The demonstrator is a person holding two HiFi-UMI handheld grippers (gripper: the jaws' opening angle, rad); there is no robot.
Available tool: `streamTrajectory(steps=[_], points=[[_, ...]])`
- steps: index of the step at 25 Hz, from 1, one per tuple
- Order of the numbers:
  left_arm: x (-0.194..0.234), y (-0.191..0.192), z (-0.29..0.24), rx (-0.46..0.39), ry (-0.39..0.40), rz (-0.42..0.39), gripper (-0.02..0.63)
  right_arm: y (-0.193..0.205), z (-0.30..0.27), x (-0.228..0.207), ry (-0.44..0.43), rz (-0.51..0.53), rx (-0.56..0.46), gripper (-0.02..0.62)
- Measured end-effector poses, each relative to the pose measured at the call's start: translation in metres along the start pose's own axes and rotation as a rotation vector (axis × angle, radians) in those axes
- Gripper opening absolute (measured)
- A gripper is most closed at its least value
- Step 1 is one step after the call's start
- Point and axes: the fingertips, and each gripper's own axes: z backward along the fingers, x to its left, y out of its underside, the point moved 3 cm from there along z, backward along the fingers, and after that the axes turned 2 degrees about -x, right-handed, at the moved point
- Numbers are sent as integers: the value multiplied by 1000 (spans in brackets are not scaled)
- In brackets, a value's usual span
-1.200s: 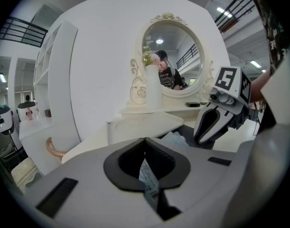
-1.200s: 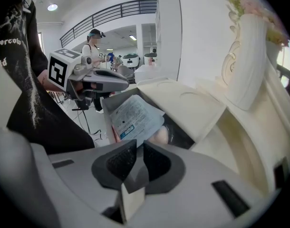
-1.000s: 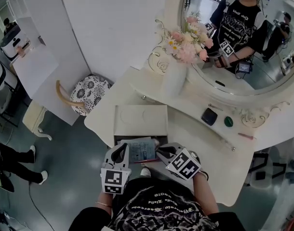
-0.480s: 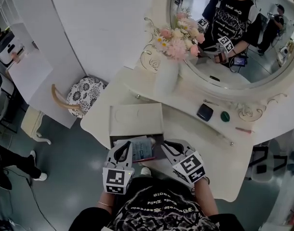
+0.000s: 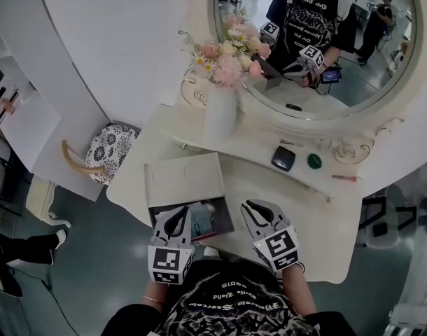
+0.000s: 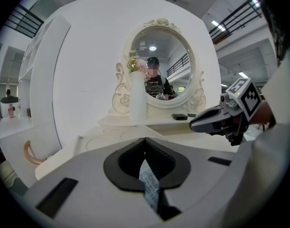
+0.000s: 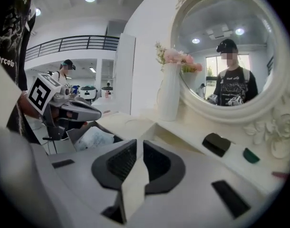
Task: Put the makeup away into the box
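You stand at a cream dressing table (image 5: 306, 219), a gripper in each hand, both at the near edge of the open box (image 5: 182, 177). Your left gripper (image 5: 177, 215) has its jaws pinched together on a thin white slip (image 6: 149, 184) covered in fine print (too small to read). Your right gripper (image 5: 252, 210) has its jaws drawn narrow on a flat cream strip (image 7: 134, 184), which stands edge-on between the ribbed black pads (image 7: 119, 160). Each gripper's cube bears black-and-white square markers, and the white lettering on your black shirt (image 5: 227, 306) cannot be made out.

The box is rectangular and smooth, and its cream top is pressed with faint circles. Its dark near compartment is open and holds a white-and-blue packet (image 5: 203, 218).

The makeup lies outside the box, beyond it and to its right, on the table's raised ledge. There sit a squarish black compact (image 5: 283, 158), a small round green piece (image 5: 313, 161) just right of the compact, and a thin pink stick (image 5: 344, 178) farther right. The step up to that ledge runs between the box and these pieces.

Beyond the box's far edge rises a tall white vase (image 5: 220, 110) of pink and cream flowers (image 5: 227, 58). Behind it is an oval mirror (image 5: 318, 54) in a carved scroll frame. To the box's left, off the table, stands a chair (image 5: 105, 151) with a black-and-white patterned cushion and a curved wooden back.
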Motion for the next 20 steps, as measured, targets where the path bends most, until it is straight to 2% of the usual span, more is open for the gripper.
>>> streamTrajectory(steps=[4, 8, 20], points=[[-10, -5, -9, -8, 49, 1, 15, 3, 15, -18, 117, -30, -28, 52], [-14, -12, -16, -29, 82, 13, 15, 5, 25, -30, 194, -46, -40, 50], [-25, -15, -30, -38, 139, 20, 15, 12, 45, -47, 310, -64, -53, 25]])
